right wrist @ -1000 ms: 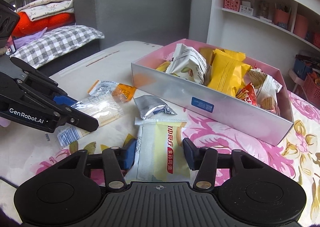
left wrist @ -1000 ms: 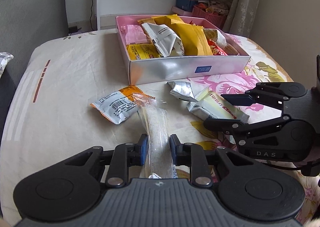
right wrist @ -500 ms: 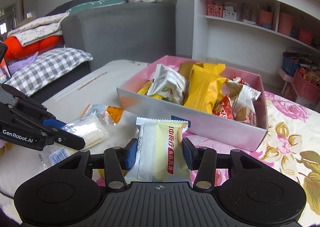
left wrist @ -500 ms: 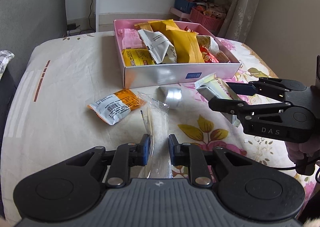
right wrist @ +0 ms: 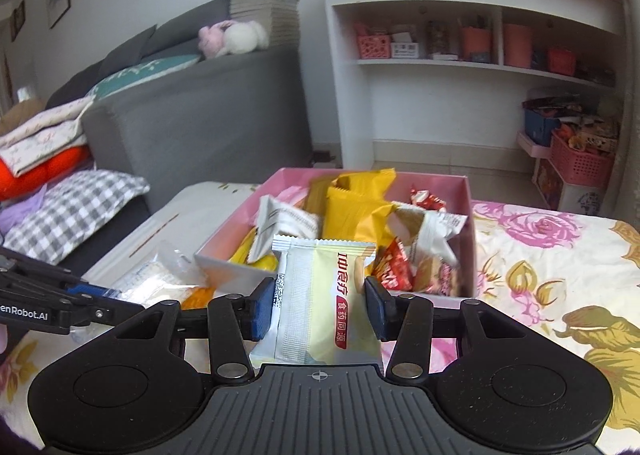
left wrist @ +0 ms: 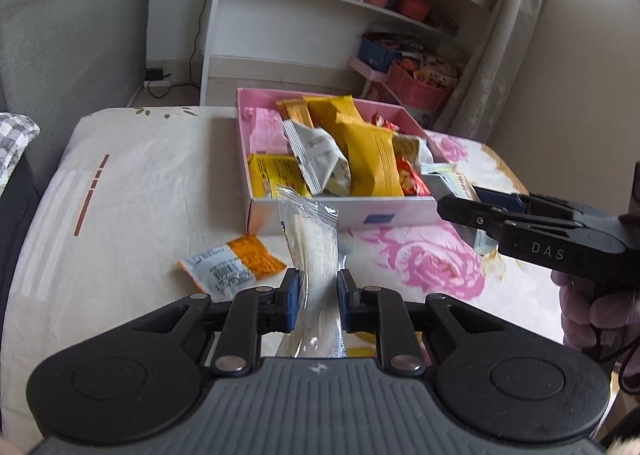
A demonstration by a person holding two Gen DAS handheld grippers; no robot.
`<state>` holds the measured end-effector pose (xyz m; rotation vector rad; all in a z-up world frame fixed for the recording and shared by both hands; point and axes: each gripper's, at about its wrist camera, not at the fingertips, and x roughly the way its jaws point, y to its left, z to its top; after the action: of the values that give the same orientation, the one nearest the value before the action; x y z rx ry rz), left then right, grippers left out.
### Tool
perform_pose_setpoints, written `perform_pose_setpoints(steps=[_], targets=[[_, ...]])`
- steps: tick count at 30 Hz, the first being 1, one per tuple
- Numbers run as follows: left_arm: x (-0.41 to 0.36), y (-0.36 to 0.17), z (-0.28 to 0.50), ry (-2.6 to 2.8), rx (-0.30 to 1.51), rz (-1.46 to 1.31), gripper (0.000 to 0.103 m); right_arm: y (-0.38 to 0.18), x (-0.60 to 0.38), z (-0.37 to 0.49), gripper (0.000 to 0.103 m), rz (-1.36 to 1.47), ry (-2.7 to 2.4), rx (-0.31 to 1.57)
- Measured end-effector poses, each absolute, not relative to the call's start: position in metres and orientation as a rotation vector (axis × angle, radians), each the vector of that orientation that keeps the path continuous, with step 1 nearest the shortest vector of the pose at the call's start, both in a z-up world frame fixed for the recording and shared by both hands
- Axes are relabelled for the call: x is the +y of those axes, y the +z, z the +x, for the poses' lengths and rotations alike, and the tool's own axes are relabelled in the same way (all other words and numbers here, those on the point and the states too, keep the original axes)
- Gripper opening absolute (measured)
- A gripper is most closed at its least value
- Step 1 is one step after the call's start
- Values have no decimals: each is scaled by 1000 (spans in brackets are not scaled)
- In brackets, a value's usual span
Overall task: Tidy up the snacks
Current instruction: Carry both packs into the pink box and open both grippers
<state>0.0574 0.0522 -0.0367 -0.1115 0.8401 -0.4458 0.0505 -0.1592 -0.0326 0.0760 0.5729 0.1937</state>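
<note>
My left gripper [left wrist: 318,297] is shut on a long clear packet [left wrist: 314,251] with a pale snack inside, lifted off the cloth in front of the pink box [left wrist: 304,215]. My right gripper [right wrist: 320,305] is shut on a white and pale yellow packet [right wrist: 320,295] with red lettering, held up just before the box's near wall [right wrist: 224,269]. In the left wrist view that gripper [left wrist: 472,201] comes in from the right with its packet [left wrist: 448,183] at the box's right corner. The box holds several yellow, white and red snack packets. An orange and white packet [left wrist: 234,265] lies on the cloth.
The table wears a cream and pink flowered cloth [left wrist: 420,259]. A grey sofa [right wrist: 192,115] with a checked pillow [right wrist: 72,211] stands to the left. White shelves [right wrist: 472,67] and pink baskets [right wrist: 580,163] stand behind the table. A gloved hand [left wrist: 596,315] holds the right gripper.
Both grippers rose off the cloth with their packets and moved toward the pink box. The right one's packet left the table and now hangs at the box's corner. The silver packet is out of sight.
</note>
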Motion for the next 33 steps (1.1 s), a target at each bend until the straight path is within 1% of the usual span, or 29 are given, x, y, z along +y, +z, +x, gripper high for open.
perform_pose_setpoints(steps=[5,10,20,33], targets=[[51,-27,70,-406,799,-159,18,-27,-171,65,46,126,159,552],[47,-24,92,-333,802,-183,18,-26,-185,80,46,180,129,542],[16,-22,131,-256,765,-66,18,-35,-211,104,46,291,87,551],[-3,-41,167,-160,745,13,18,-48,-218,123,47,341,77,552]])
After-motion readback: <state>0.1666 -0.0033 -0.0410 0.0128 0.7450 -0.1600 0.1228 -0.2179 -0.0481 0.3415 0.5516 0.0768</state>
